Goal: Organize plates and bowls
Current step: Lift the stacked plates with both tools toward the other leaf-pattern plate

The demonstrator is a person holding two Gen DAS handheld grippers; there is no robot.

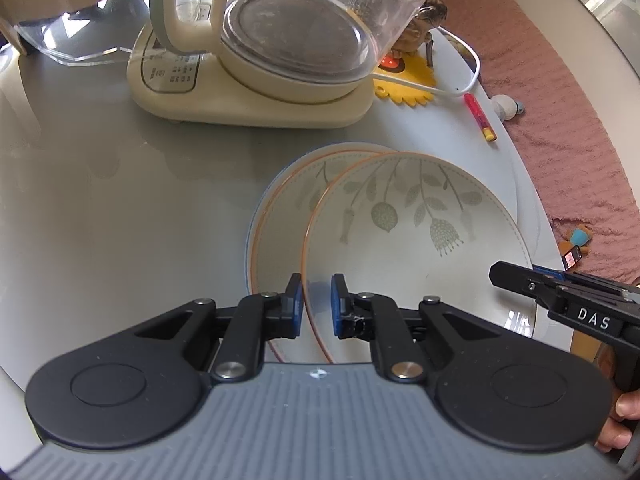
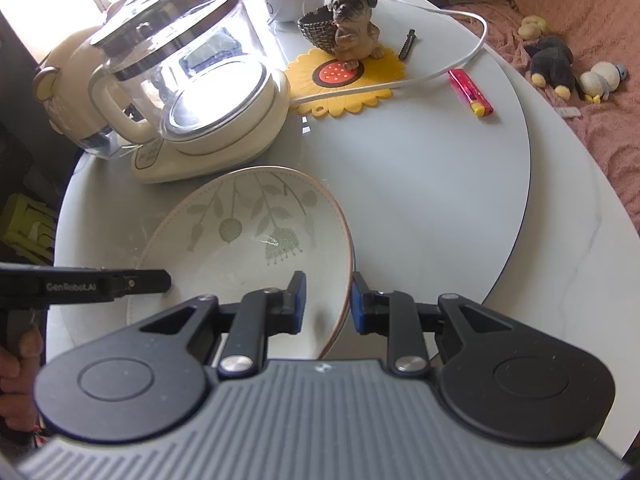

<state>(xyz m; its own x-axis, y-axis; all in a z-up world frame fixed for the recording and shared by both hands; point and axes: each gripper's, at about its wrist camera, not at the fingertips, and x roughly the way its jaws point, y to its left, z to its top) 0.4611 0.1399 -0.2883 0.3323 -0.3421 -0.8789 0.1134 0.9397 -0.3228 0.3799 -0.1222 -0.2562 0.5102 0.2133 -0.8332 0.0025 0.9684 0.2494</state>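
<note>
Two cream plates with a grey leaf pattern and orange rims are in the left wrist view. The lower plate (image 1: 280, 216) lies on the grey round table (image 1: 120, 200). The upper plate (image 1: 420, 248) hangs over it, offset to the right. My left gripper (image 1: 317, 304) is shut on the upper plate's near-left rim. My right gripper (image 2: 329, 300) is shut on the same plate (image 2: 240, 248) at its right rim. Each gripper shows in the other's view: the right gripper (image 1: 560, 300) at the plate's right edge, the left gripper (image 2: 120, 284) at its left.
A glass kettle (image 2: 192, 92) on a cream base stands just behind the plates. Further back are a sunflower mat (image 2: 344, 76) with a dog figurine (image 2: 356, 24), a white cable (image 2: 460, 64) and a red lighter (image 2: 470, 92). A pink blanket (image 2: 580, 20) with toys lies past the table's right edge.
</note>
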